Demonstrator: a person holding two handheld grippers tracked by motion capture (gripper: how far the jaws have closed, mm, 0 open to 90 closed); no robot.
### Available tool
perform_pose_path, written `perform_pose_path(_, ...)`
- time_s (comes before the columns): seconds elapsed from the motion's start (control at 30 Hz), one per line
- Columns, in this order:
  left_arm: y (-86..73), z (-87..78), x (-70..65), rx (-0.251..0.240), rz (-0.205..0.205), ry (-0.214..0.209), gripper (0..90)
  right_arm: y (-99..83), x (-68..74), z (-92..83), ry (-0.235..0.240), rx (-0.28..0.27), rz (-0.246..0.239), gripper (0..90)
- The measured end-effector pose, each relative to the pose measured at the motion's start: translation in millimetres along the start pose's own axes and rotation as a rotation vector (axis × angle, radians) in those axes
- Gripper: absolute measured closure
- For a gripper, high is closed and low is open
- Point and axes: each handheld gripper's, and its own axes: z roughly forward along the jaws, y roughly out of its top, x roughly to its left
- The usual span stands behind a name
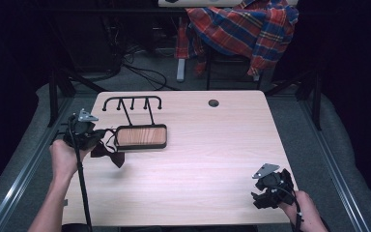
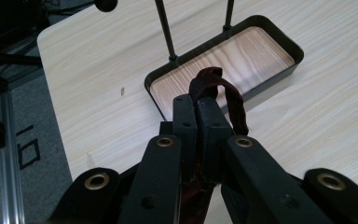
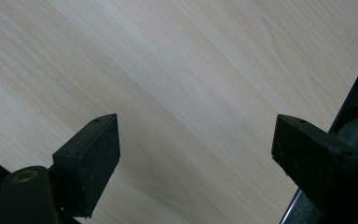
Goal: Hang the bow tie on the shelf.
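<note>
In the high view the left claw (image 1: 94, 137) is clamped on a dark red bow tie (image 1: 110, 153) just left of the rack (image 1: 141, 137), above the counter (image 1: 198, 159); the right claw (image 1: 263, 199) sits near the counter's right front corner; in the left gripper view the tie's strap (image 2: 223, 91) loops out of the closed jaws over the rack's tray (image 2: 242, 51); in the right gripper view the jaws gape wide, empty, over bare counter (image 3: 177, 70).
</note>
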Motion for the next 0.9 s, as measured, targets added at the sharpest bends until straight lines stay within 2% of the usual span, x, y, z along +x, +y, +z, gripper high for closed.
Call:
perform_pose_path(0.1, 0.5, -0.5, 2.2, 0.002, -0.002, -0.003, 87.4, 1.2, 1.6, 0.5, -0.004, 0.009, -0.017, 15.0)
perform_pose_path(0.13, 1.2, -1.2, 3.5, -0.001, -0.005, 0.000, 87.4, 1.7, 1.9, 1.1, 0.001, 0.008, -0.012, 15.0)
perform_pose_path(0.17, 1.8, -1.8, 4.5, -0.005, -0.009, -0.004, 87.4, 0.7, 2.9, 2.9, 0.010, -0.015, 0.008, 15.0)
perform_pose_path(0.2, 1.8, -1.8, 4.5, -0.005, -0.009, -0.004, 87.4, 1.5, 1.7, 0.5, -0.007, 0.013, -0.014, 15.0)
perform_pose_path(0.53, 14.1, -2.6, 10.6, -0.031, -0.008, 0.013, 87.5, 1.4, 1.8, 1.4, -0.005, 0.013, -0.010, 15.0)
perform_pose_path(0.57, 14.8, -2.5, 11.2, -0.034, -0.008, 0.015, 87.4, 0.6, 2.9, 2.8, 0.000, -0.005, 0.004, 15.0)
perform_pose_path(0.63, 16.8, -2.2, 13.0, -0.039, -0.010, 0.018, 87.4, 1.6, 1.9, 0.1, -0.018, 0.024, -0.029, 15.0)
perform_pose_path(0.9, 25.5, -0.5, 17.4, -0.057, -0.015, 0.040, 87.4, 1.5, 2.8, 0.9, -0.012, 0.025, -0.034, 15.0)
